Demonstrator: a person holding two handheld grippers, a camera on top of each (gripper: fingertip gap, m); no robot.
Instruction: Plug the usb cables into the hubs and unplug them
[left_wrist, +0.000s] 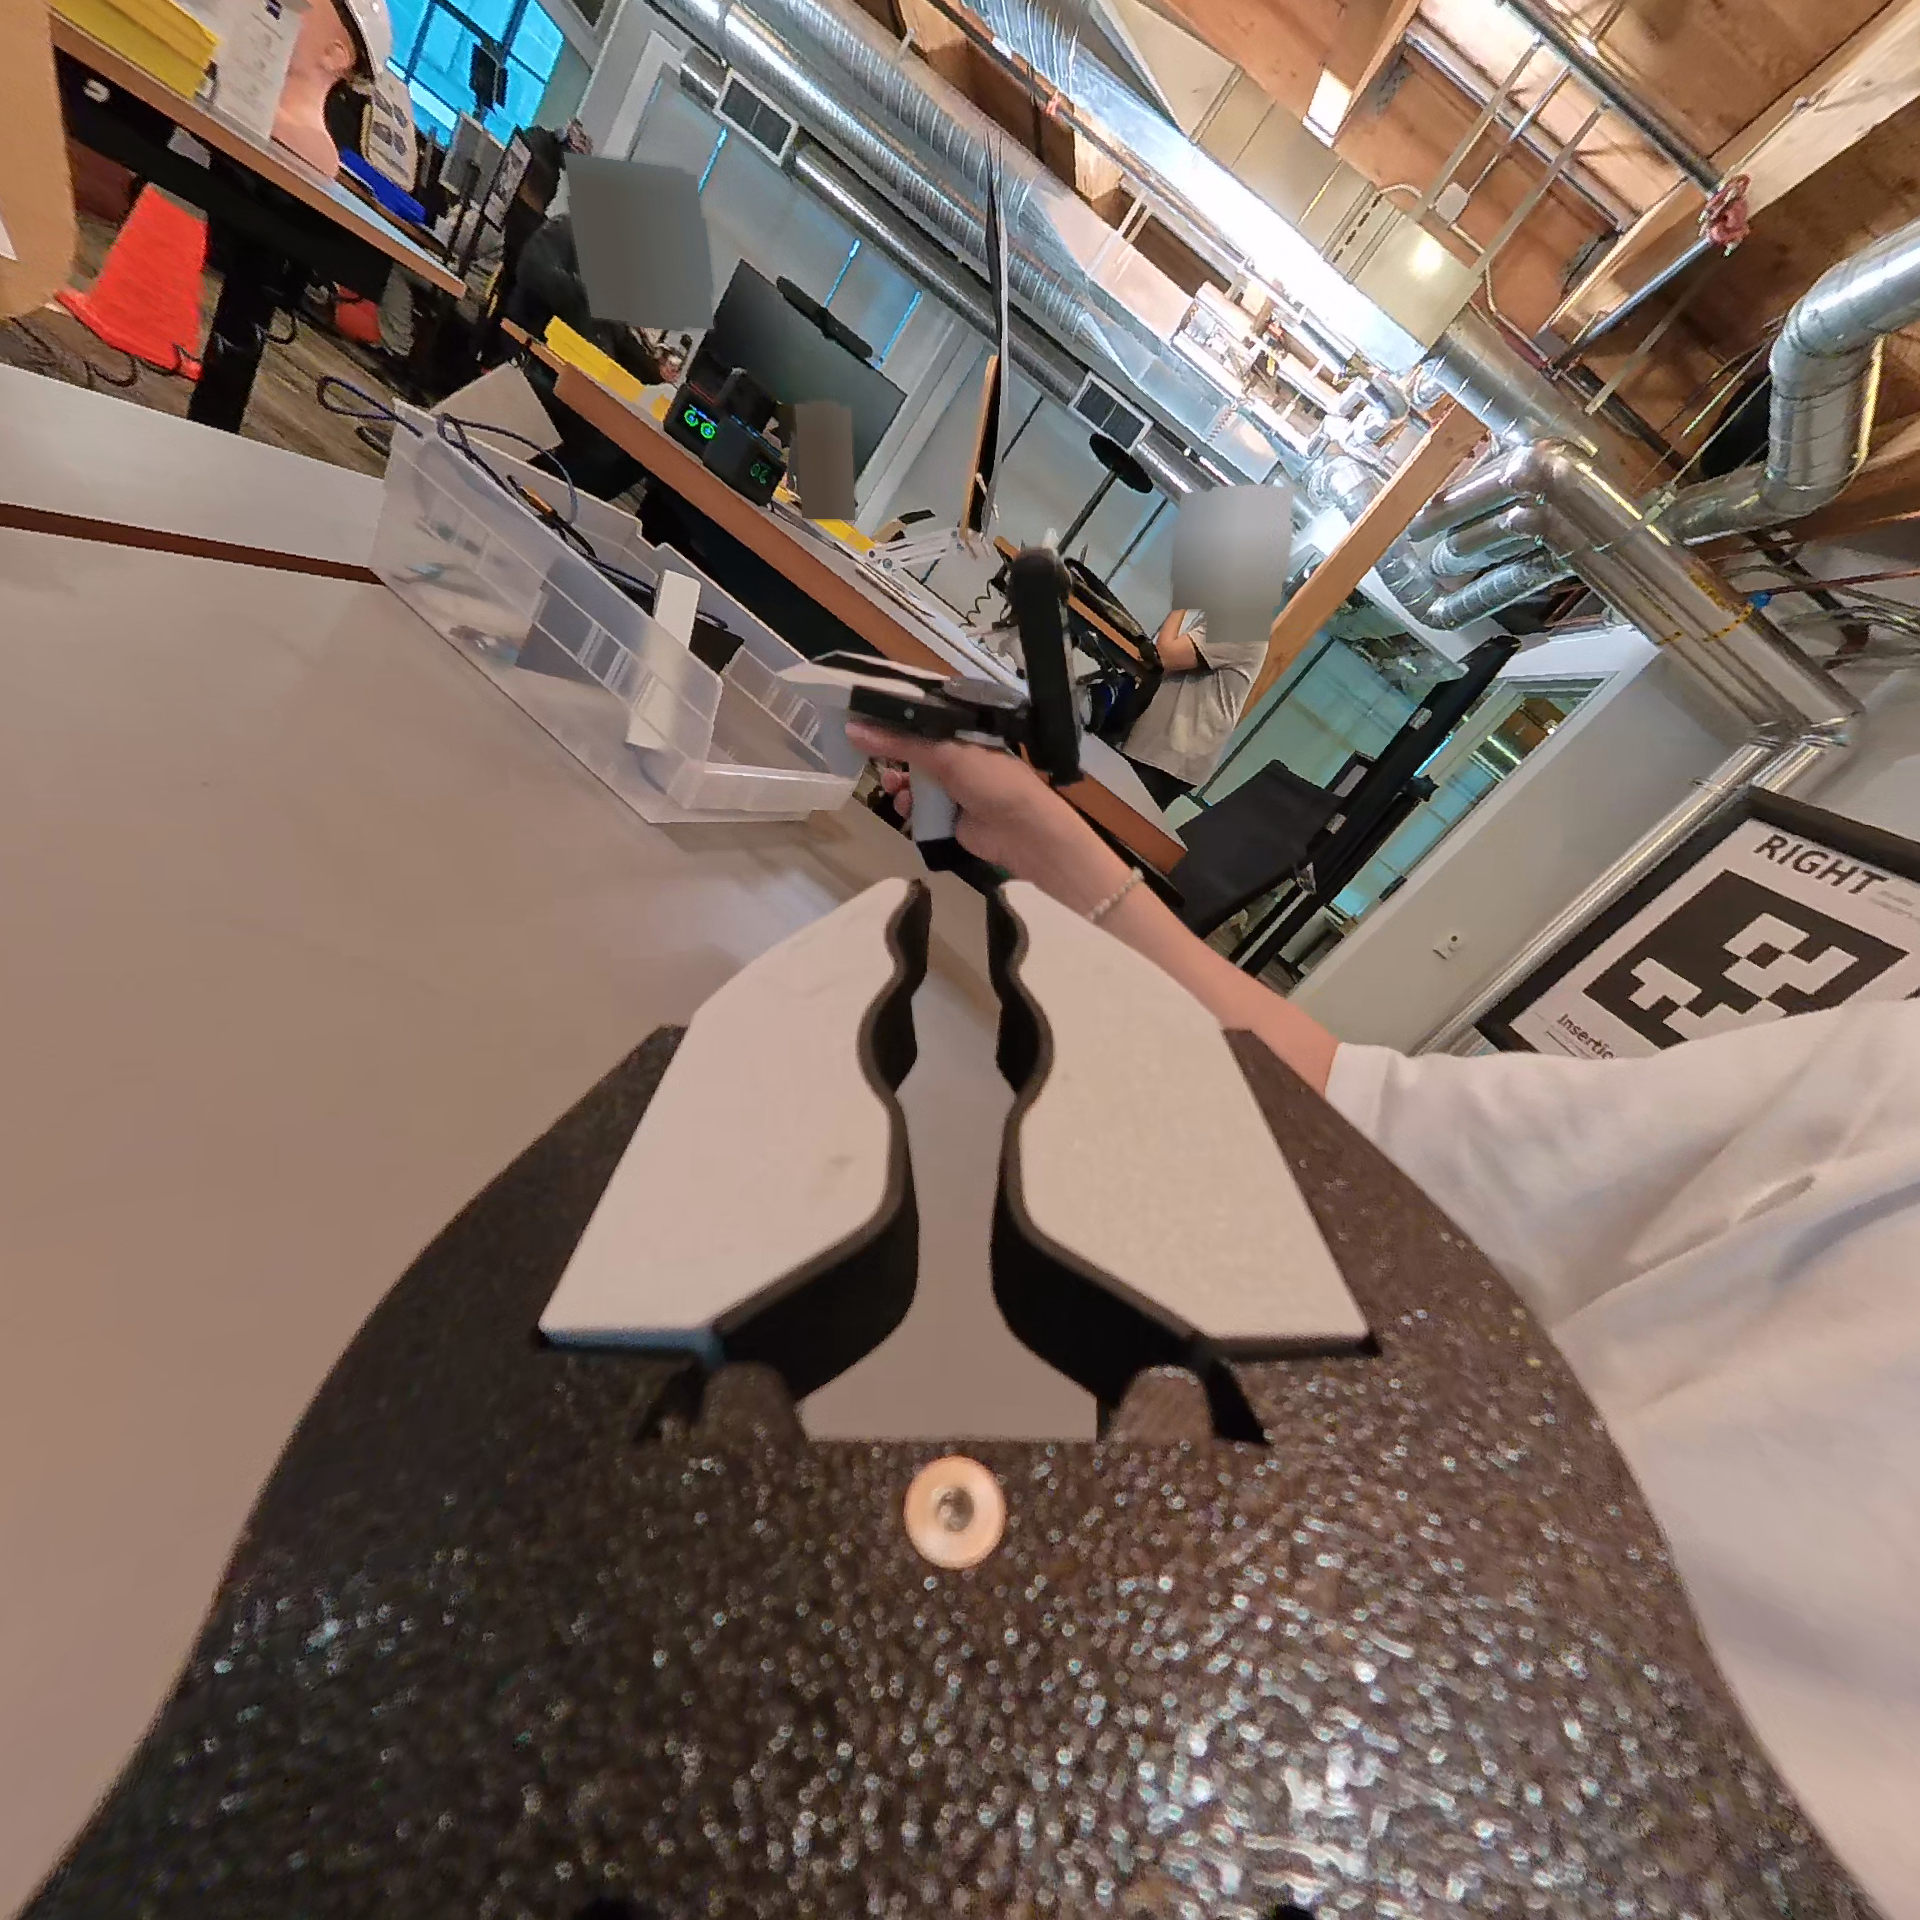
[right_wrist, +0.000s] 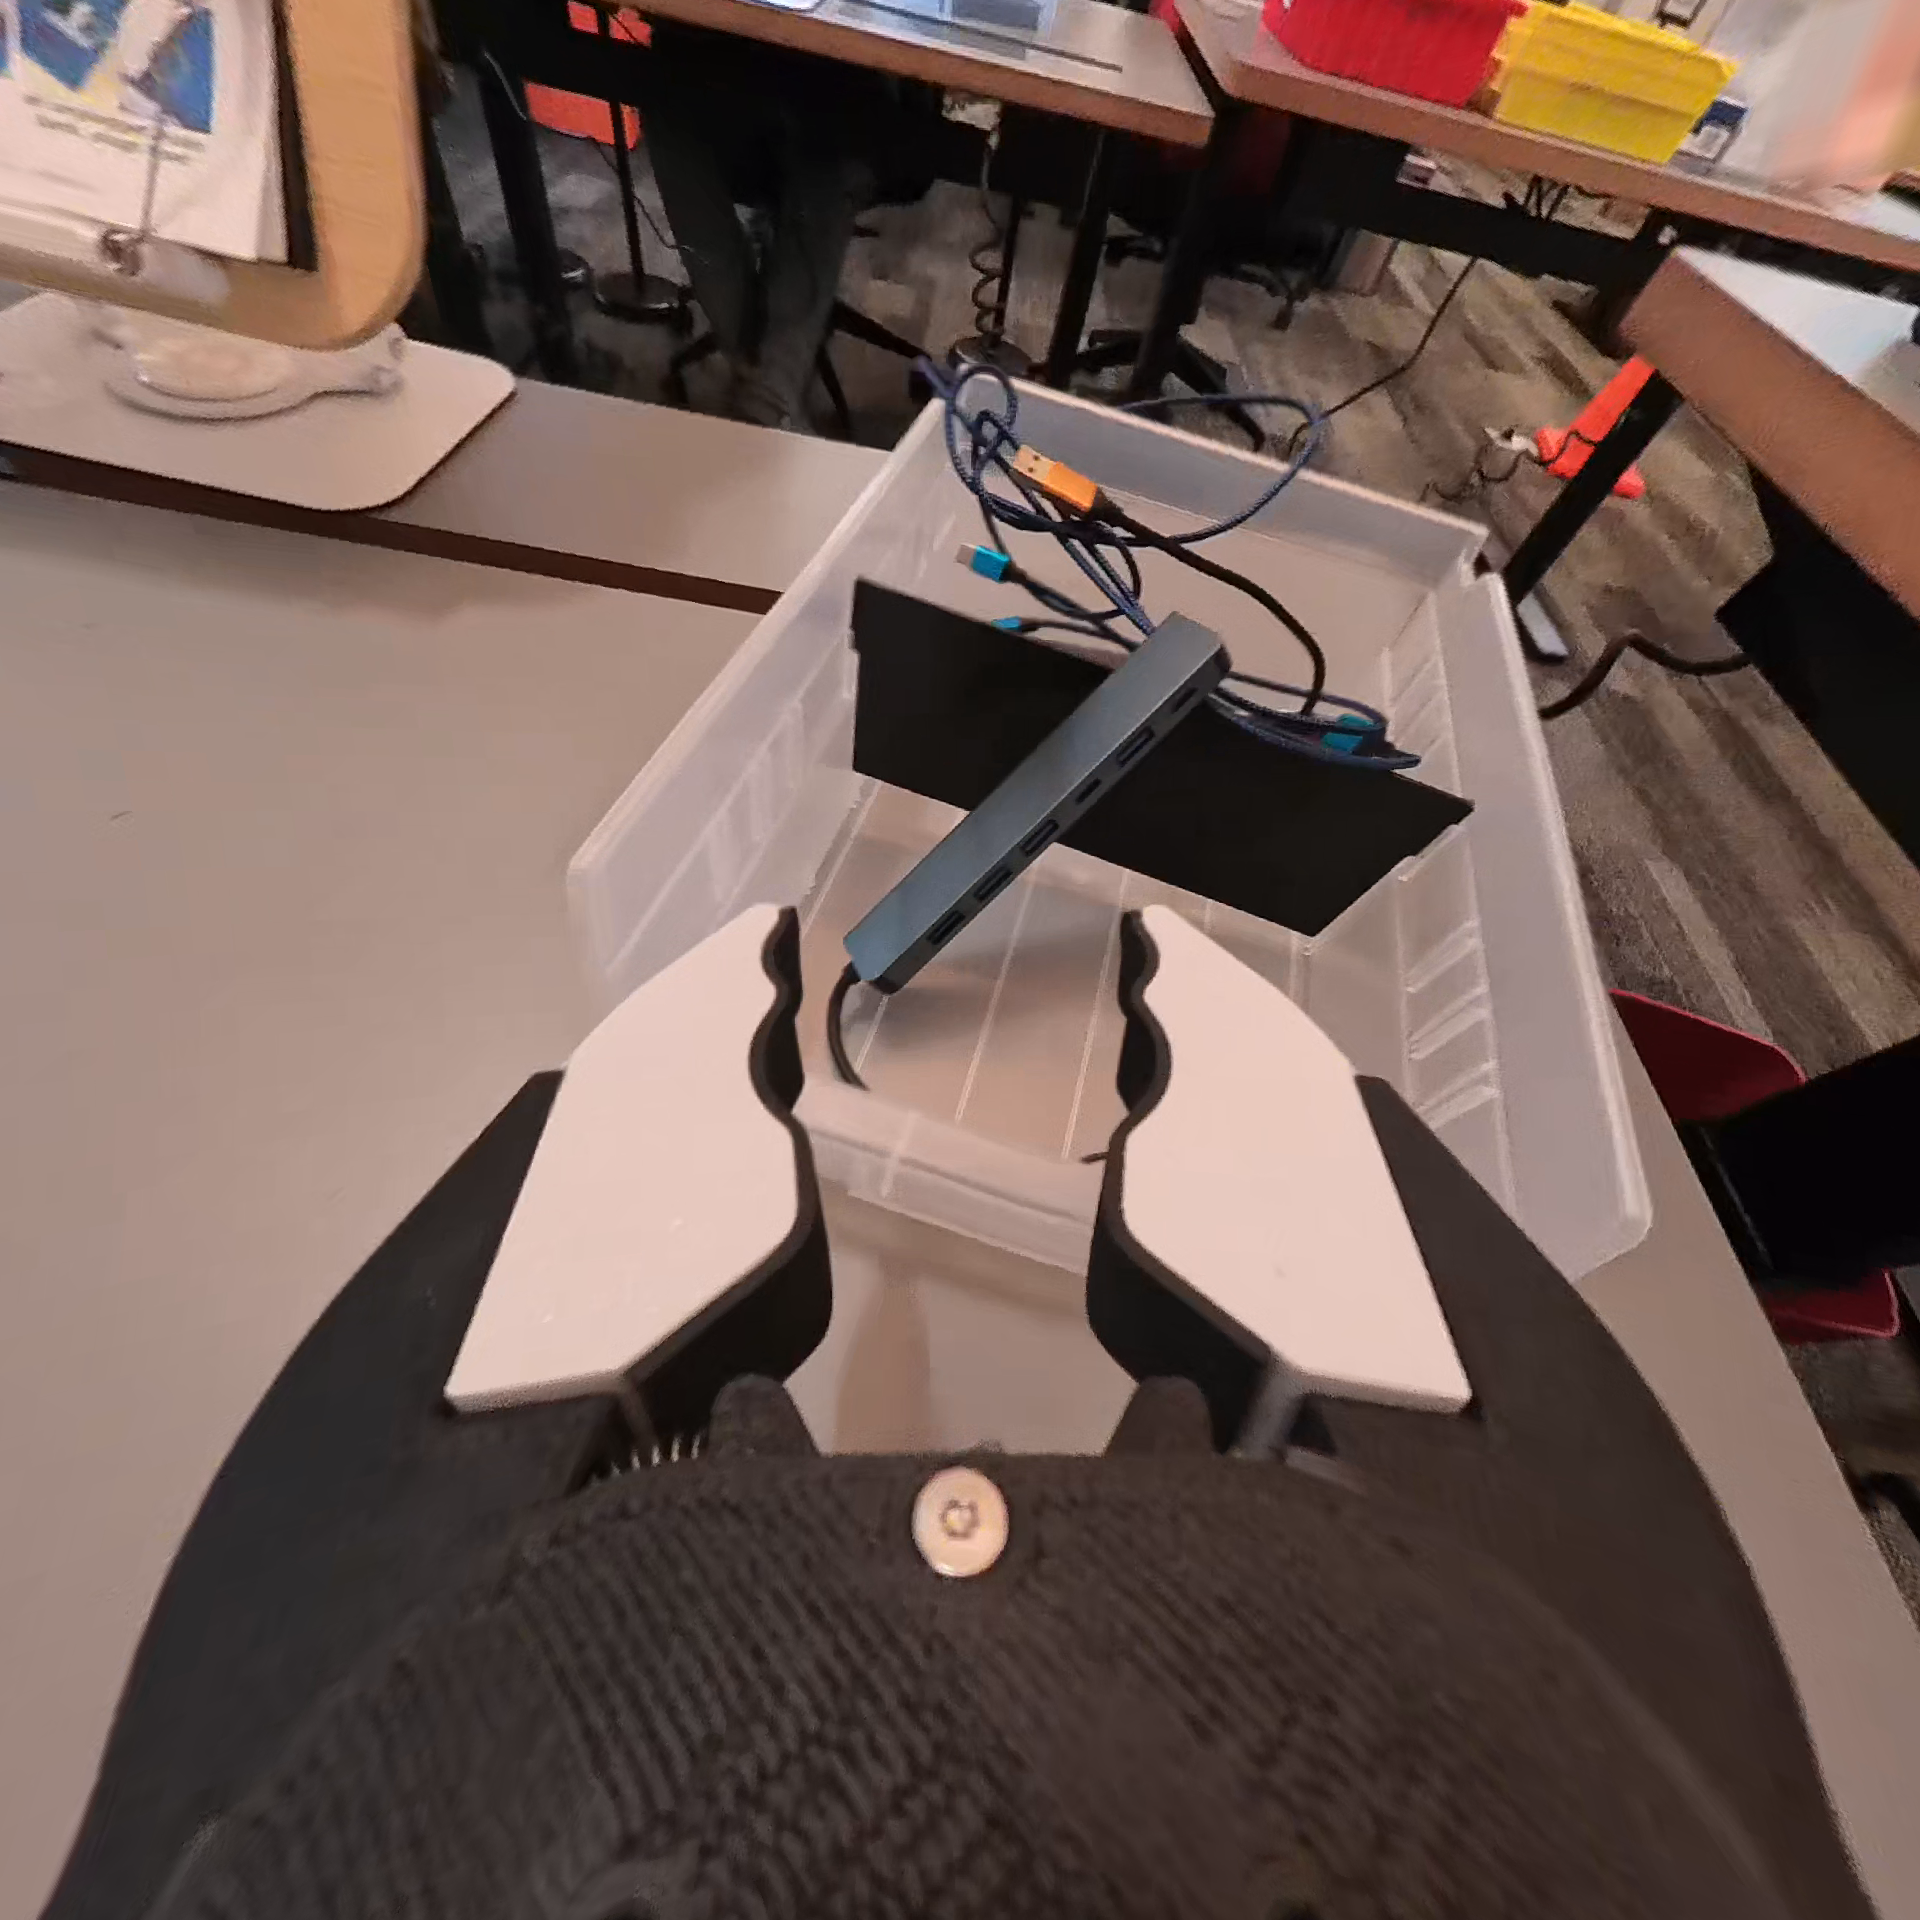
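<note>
Right gripper (right_wrist: 961, 971): fingers spread wide, nothing between them; poised over the near end of the clear plastic bin (right_wrist: 1538, 914), just short of the USB hub
Left gripper (left_wrist: 956, 904): fingers nearly together with a narrow gap, empty; raised above the bare tabletop (left_wrist: 260, 935), well apart from the bin (left_wrist: 582, 623)
USB hub (right_wrist: 1029, 805): slim grey bar lying aslant in the bin, its far end propped on the black divider (right_wrist: 1226, 821), its near end low, with its black lead curling toward the bin's near wall; the port row faces right, all ports empty
USB cables (right_wrist: 1132, 540): blue braided tangle in the far compartment behind the divider; an orange plug (right_wrist: 1055, 478) sticks up, a light-blue plug (right_wrist: 982, 561) lies just below it
In the way: the divider stands across the bin between hub end and cables
Around: bin at the tabletop's right edge; a white stand base (right_wrist: 249, 416) at the far left corner; yellow bins (right_wrist: 1600, 73) and a red bin (right_wrist: 1392, 36) on far tables
</note>
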